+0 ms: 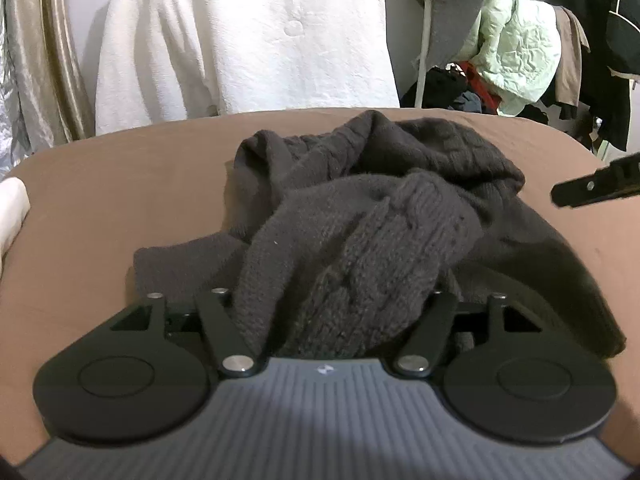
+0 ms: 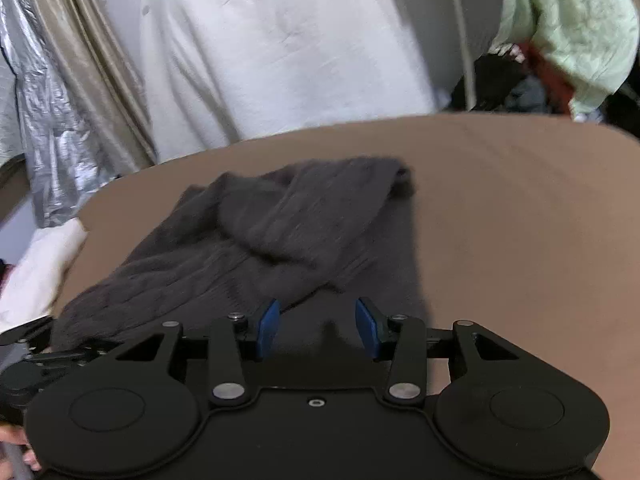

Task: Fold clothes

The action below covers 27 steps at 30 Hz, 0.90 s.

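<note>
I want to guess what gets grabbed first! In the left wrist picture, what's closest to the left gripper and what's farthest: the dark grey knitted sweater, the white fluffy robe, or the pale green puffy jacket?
1. Dark grey knitted sweater, bunched right between the fingers.
2. White fluffy robe, hanging behind the bed, centre-left.
3. Pale green puffy jacket, far back, upper right.

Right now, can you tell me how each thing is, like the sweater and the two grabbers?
Dark knit sweater: crumpled in a heap on the brown bed cover, not folded yet.
Left gripper: a bunch of sweater sits between its arms; fingertips hidden, grip unclear.
Right gripper: open, blue pads apart over the sweater's near edge.
White robe: hanging behind the bed.
</note>
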Each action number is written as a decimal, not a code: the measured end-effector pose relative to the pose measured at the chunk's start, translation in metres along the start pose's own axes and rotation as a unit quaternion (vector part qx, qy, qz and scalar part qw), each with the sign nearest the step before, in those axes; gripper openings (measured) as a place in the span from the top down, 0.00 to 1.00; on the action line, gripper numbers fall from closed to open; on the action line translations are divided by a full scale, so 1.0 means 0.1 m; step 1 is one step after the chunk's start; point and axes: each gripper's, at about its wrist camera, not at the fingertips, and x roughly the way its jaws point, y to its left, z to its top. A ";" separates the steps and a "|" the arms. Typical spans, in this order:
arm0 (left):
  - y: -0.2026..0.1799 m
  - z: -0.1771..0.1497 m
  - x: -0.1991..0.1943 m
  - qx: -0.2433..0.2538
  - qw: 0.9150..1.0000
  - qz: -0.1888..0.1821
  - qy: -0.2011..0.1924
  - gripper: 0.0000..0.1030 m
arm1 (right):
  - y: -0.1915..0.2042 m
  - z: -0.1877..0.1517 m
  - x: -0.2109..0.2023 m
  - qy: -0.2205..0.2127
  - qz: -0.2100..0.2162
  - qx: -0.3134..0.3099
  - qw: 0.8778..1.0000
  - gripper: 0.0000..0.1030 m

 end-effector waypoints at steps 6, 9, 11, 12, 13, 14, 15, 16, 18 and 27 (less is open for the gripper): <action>-0.03 0.07 -0.12 0.048 0.999 -0.012 0.005 0.76 | 0.16 -0.08 0.18 0.061 0.060 0.023 0.996 0.53; 0.05 0.22 -0.37 0.048 0.997 0.045 -0.039 0.77 | 0.29 -0.01 0.25 0.064 0.099 0.042 0.992 0.53; 0.19 0.34 -0.61 0.032 0.992 0.093 -0.081 0.77 | 0.40 0.01 0.30 0.066 0.101 0.027 0.992 0.53; 0.26 0.38 -0.74 0.031 0.987 0.122 -0.104 0.77 | 0.45 0.00 0.33 0.071 0.097 0.014 0.993 0.53; 0.34 0.42 -0.86 0.031 0.980 0.152 -0.126 0.77 | 0.49 -0.03 0.38 0.079 0.089 -0.002 0.993 0.53; 0.43 0.45 -0.96 0.028 0.972 0.181 -0.145 0.77 | 0.53 -0.07 0.43 0.087 0.079 -0.019 0.993 0.52; 0.54 0.46 -1.05 0.019 0.966 0.205 -0.157 0.77 | 0.54 -0.11 0.48 0.097 0.065 -0.033 0.993 0.52; 0.65 0.48 -1.13 0.011 0.959 0.229 -0.168 0.76 | 0.52 -0.17 0.54 0.108 0.047 -0.042 0.992 0.52; 0.87 0.47 -1.22 -0.002 0.946 0.270 -0.181 0.75 | 0.41 -0.28 0.66 0.127 0.006 -0.038 0.991 0.53; 1.83 0.23 -1.51 -0.168 0.925 0.281 -0.192 0.72 | 0.07 -0.21 0.67 0.112 -0.113 0.017 0.987 0.57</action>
